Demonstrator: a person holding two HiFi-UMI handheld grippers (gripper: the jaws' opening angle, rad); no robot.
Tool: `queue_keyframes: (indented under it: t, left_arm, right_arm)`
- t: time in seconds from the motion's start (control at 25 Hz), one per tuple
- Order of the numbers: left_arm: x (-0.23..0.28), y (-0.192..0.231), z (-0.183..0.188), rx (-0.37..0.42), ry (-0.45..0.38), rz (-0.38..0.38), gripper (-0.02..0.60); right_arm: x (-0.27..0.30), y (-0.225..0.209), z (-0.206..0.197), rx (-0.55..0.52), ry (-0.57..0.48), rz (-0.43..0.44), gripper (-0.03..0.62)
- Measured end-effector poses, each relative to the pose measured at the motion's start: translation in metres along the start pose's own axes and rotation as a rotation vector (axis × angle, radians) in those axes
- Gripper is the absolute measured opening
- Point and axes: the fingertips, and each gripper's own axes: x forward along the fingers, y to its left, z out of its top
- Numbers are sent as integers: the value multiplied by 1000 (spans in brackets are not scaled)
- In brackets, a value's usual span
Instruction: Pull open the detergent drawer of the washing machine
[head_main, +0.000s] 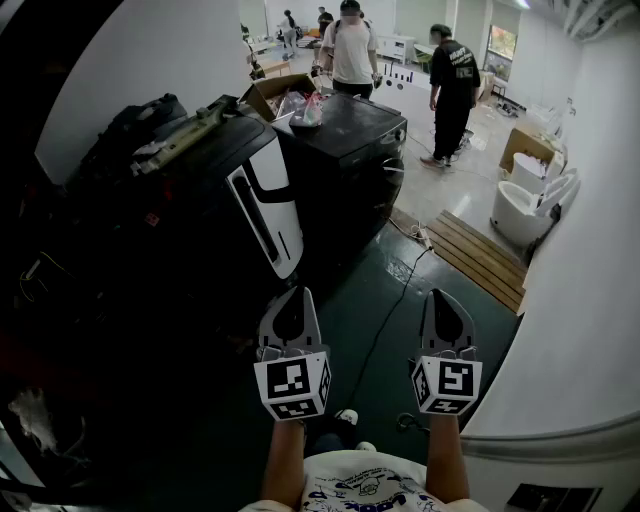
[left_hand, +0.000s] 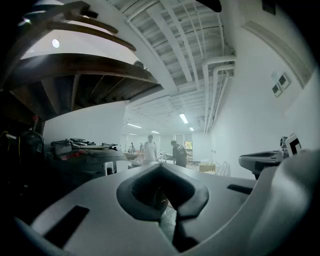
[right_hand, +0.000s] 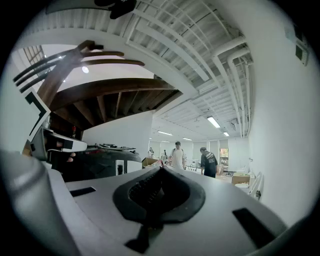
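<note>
A black washing machine (head_main: 190, 190) stands at the left in the head view, tilted in the picture, with a white front panel (head_main: 272, 208) on its near corner. I cannot make out the detergent drawer as a separate part. My left gripper (head_main: 296, 292) and right gripper (head_main: 441, 293) are held side by side over the dark green floor, well short of the machine, both pointing level toward it. Each has its jaws together with nothing between them. The left gripper view shows its closed tips (left_hand: 160, 166) and the machine (left_hand: 85, 156) far off at the left. The right gripper (right_hand: 161, 168) looks the same.
A second dark machine (head_main: 345, 135) with a cardboard box (head_main: 275, 92) stands behind the first. A cable (head_main: 395, 290) runs along the floor. A wooden pallet (head_main: 482, 258) and white basins (head_main: 527, 205) lie at the right by the white wall. Two people (head_main: 352, 55) stand at the back.
</note>
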Motion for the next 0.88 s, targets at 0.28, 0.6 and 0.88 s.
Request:
queue_keyframes:
  t: [0.28,0.6,0.88]
  left_arm:
    - [7,6,-7,-1,12,2,14]
    - [36,20,-10,6,21,-7,14]
    - [71,36,-17,11,24,-24,14]
  right_arm:
    - [8,4,-5,14,3,-1,14]
    - [38,8,-13,21,22,-4,14]
    - [73,16,-23,33,34,8,124]
